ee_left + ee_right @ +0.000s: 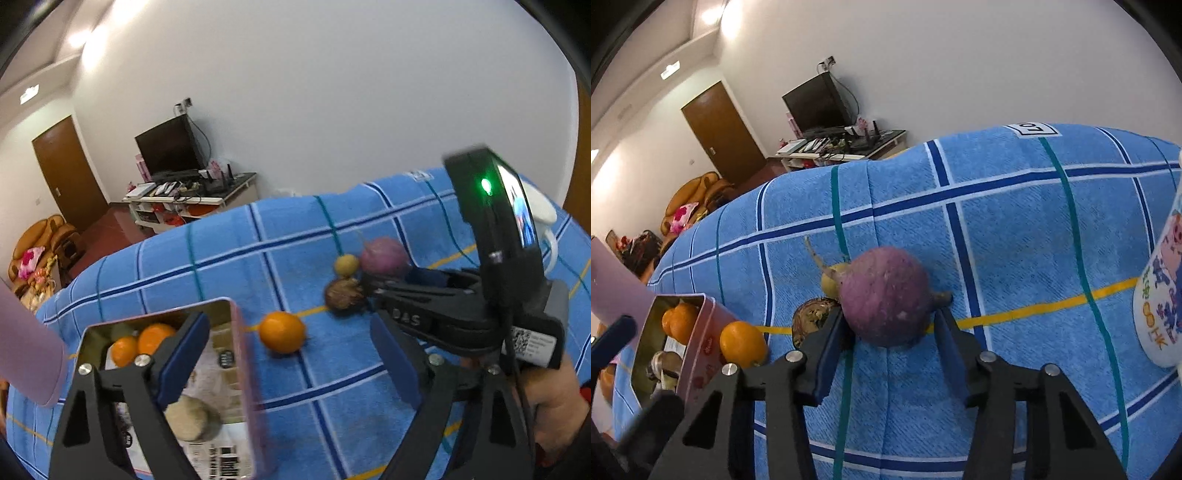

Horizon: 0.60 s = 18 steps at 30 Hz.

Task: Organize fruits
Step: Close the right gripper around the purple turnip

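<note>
at the far left of the left wrist view a pink sleeve comes in beside an open pink tin that rests on the blue checked cloth. inside the tin lie two oranges at the far end and a pale round item nearer the camera; what that item is cannot be told. the left gripper hangs with its jaws wide and nothing between them, one blue pad over the tin's opening. just right of the tin a loose orange sits on the cloth. further right come a brown rough fruit, a small yellow-green fruit behind it, and a purple round fruit, all close together. the right gripper reaches in from the right, held by a hand, and its fingers flank the purple fruit. in the right wrist view the right gripper has its jaws narrowed around that purple fruit, the pads at its two sides, though firm contact is hard to confirm. at the far right stands a white cup with a cartoon print.
</note>
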Tool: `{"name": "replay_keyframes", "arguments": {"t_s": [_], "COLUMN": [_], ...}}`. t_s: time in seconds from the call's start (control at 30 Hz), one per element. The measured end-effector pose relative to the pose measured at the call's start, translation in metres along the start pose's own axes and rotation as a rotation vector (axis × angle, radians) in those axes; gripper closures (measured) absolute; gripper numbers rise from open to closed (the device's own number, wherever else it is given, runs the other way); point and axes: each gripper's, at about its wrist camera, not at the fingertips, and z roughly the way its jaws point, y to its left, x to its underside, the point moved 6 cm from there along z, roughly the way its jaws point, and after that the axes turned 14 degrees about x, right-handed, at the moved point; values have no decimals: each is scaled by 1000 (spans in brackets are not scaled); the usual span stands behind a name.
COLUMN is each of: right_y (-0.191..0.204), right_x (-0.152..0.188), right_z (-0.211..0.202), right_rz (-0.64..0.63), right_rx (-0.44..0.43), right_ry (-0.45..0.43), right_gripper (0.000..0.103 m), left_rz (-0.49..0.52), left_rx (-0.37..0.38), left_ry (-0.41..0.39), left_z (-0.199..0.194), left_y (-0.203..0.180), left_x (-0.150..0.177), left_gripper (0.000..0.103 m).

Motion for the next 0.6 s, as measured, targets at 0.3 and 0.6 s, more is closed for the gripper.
{"name": "replay_keyframes", "arguments": {"t_s": [0.3, 0.6], "right_y": [-29, -36], "right_x": [-14, -21], "right_z": [-11, -25], "right_rz": [67, 34], "right_rx": [28, 103], "right_ry": [-45, -139], "right_gripper": [61, 71], "left_rz": [-104, -447], "left_rx": [-81, -152], "left_ry": [71, 55], "left_z": [24, 38], "left_y": [-19, 2], "left_x": [14, 35], "left_gripper": [21, 21]}}
